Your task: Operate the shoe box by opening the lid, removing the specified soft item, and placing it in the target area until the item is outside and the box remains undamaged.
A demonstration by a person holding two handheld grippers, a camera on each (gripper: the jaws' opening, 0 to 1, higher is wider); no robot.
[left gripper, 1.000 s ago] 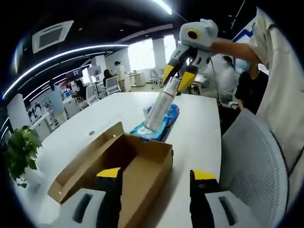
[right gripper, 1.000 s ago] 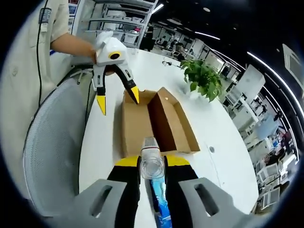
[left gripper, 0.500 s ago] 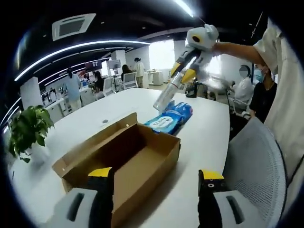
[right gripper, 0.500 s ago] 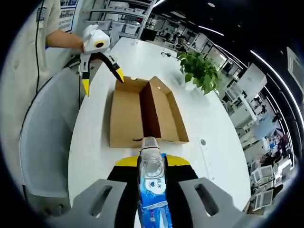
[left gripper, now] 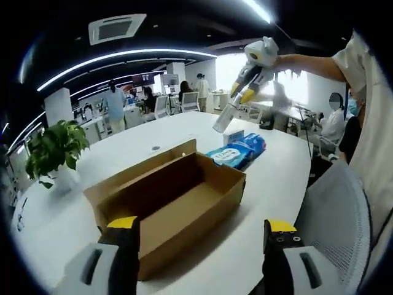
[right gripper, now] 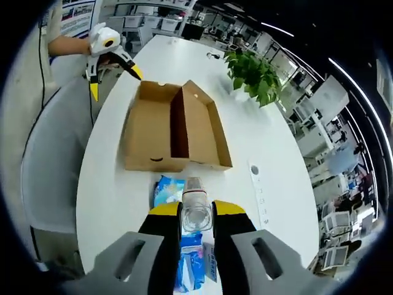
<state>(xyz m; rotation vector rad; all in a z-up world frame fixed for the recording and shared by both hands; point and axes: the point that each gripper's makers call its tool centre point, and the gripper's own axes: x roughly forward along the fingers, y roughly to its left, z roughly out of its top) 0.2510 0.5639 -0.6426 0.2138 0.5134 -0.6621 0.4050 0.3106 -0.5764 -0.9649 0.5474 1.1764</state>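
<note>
Right tool (right gripper: 196,212) rose higher above the open box (right gripper: 174,128), pinching a clear bottle (right gripper: 196,212). Left tool (left gripper: 199,246) hung spread. Blue soft pack (left gripper: 238,152) looked light; best pinched mid-body.

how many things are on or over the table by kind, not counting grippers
cardboard shoe box: 1, open
blue wipes pack: 1
small white-blue box: 1
clear bottle: 1, held over the table in the right gripper
potted plant: 1
total: 5
</note>
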